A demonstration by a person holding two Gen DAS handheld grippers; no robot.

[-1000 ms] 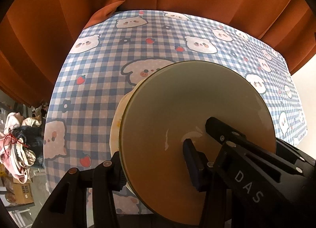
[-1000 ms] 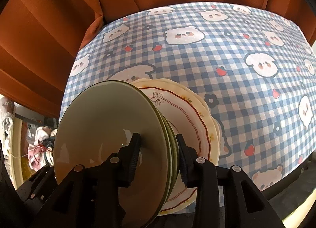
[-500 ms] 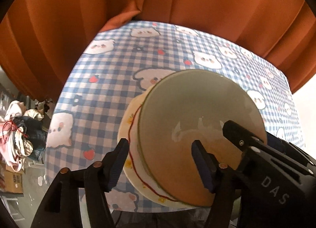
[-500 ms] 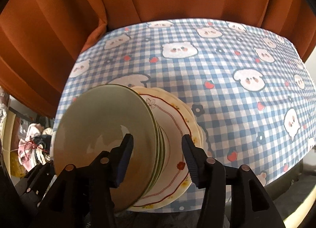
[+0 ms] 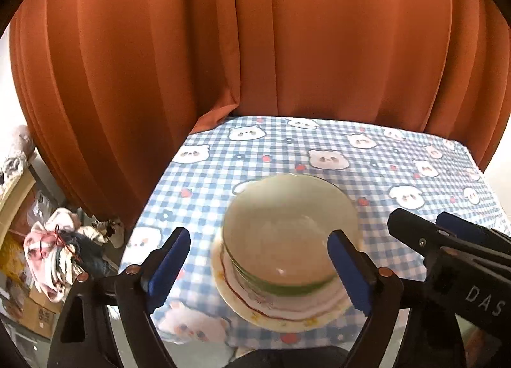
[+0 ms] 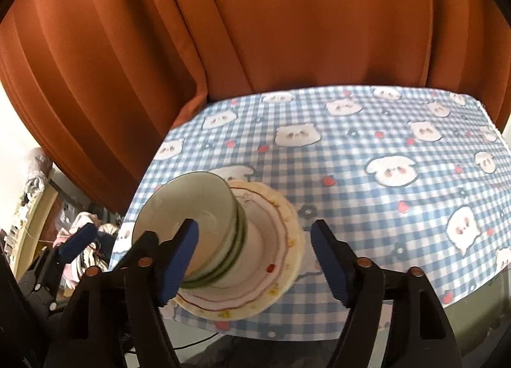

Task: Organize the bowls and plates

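Resting on tablecloth [image 6: 367, 160] | green-rimmed bowls [image 6: 204, 224] nested atop floral plates [image 6: 271, 259]

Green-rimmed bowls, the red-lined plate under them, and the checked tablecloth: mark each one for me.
green-rimmed bowls [image 6: 191, 218]: right wrist view, inside of the top bowl.
red-lined plate [image 6: 271, 240]: right wrist view, its bare inner face beside the bowls.
checked tablecloth [image 5: 367, 176]: left wrist view, bare cloth beyond the stack.

The left tool [image 5: 258, 259] is showing two black plastic arms ending in blue ribbed pads [image 5: 169, 264], each arm carrying round copper-coloured rivets. The right tool [image 6: 255, 262] is wearing the same black frame, blue pads [image 6: 329, 264] and copper rivets. White letters "DAS" are showing on its black body in the left view.
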